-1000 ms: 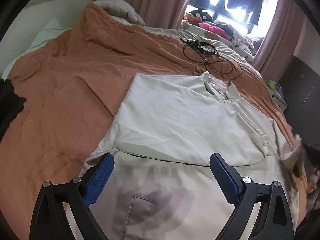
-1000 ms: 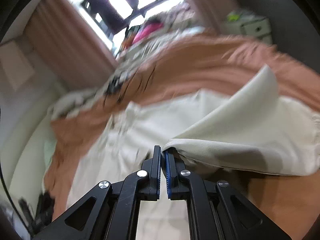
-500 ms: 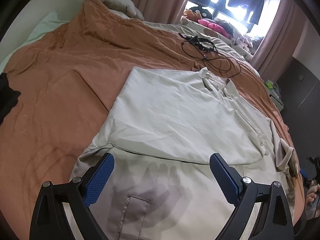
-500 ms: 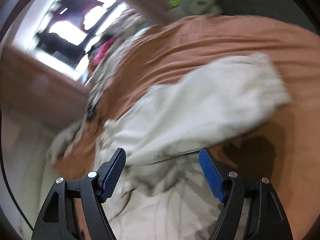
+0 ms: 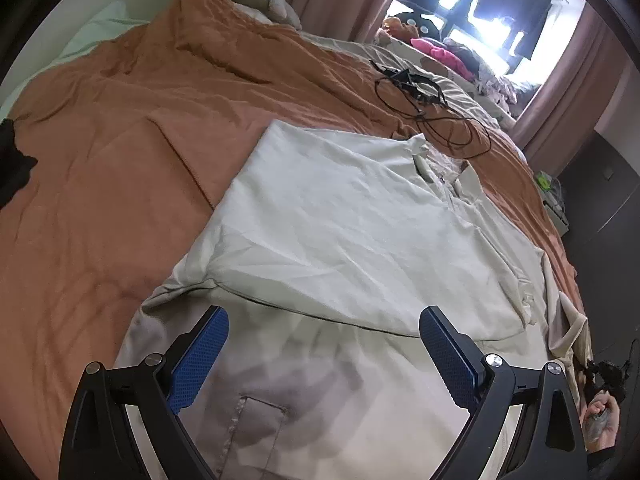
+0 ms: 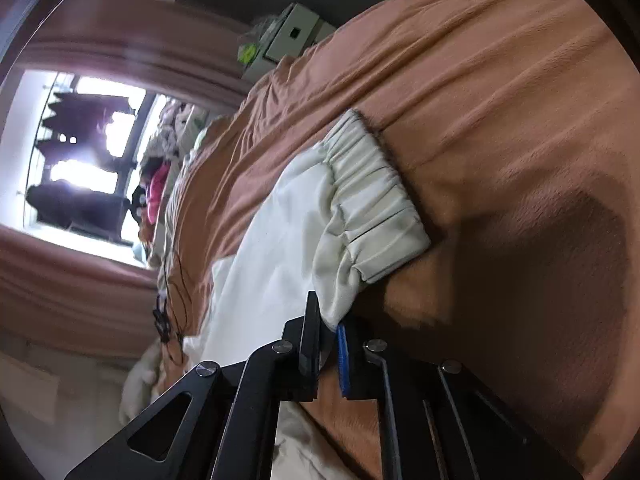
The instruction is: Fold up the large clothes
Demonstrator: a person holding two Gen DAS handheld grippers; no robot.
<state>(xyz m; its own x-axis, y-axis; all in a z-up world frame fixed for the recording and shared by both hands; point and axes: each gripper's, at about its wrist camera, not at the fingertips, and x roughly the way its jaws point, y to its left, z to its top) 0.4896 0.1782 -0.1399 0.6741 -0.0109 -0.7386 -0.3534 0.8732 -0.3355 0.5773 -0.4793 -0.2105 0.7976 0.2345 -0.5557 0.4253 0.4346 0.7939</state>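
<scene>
A large cream jacket [image 5: 340, 240] lies spread on the orange bedspread [image 5: 120, 140], its left side folded over the body. My left gripper [image 5: 324, 344] is open and empty, hovering over the jacket's lower front near a pocket seam [image 5: 256, 404]. In the right wrist view, my right gripper [image 6: 330, 332] is shut on the cream sleeve [image 6: 288, 240] just below its elastic cuff [image 6: 372, 196], at the bed's right side. The right gripper also shows at the far right edge of the left wrist view [image 5: 600, 372].
A black cable and headset [image 5: 420, 92] lie on the bed beyond the collar. A dark garment [image 5: 12, 160] lies at the left edge. A pile of clothes [image 5: 448, 52] sits by the window. A white bedside unit [image 6: 288, 36] stands beside the bed.
My right gripper was shut on the fabric, opened half a second ago, and is now shut on the sleeve near its cuff. My left gripper stayed open and drifted slightly.
</scene>
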